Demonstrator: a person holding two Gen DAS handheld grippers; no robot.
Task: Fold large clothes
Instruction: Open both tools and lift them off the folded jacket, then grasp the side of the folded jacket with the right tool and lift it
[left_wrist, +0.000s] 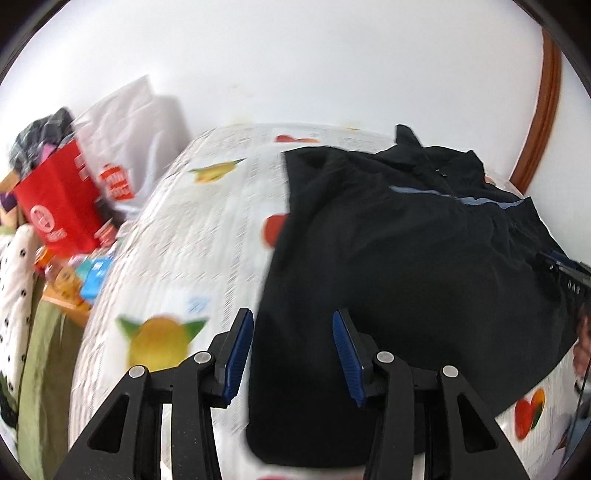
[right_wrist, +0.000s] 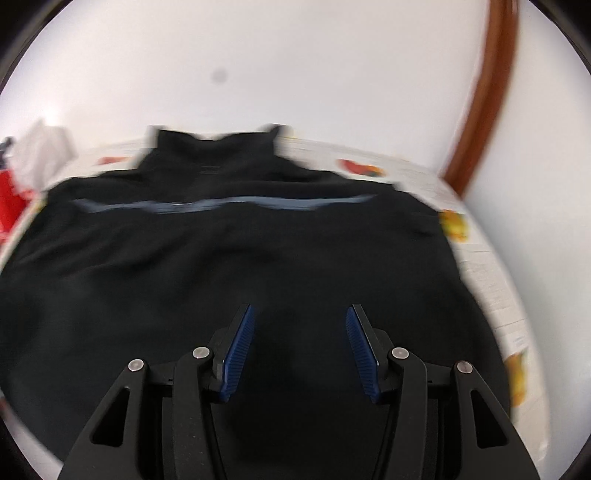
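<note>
Nearest in the left wrist view, the left gripper (left_wrist: 293, 354) stands open and empty over the jacket (left_wrist: 406, 258) hem at 6 o'clock; in the right wrist view the right gripper (right_wrist: 299, 350) is likewise open over the dark cloth, nothing between its pads. The jacket lies spread on the bed (left_wrist: 207, 229), collar (right_wrist: 218, 147) at 12 o'clock, a bag (left_wrist: 59, 199) at 9 o'clock. To fold well, each gripper should probably pinch one hem corner, then carry both evenly toward the collar.
</note>
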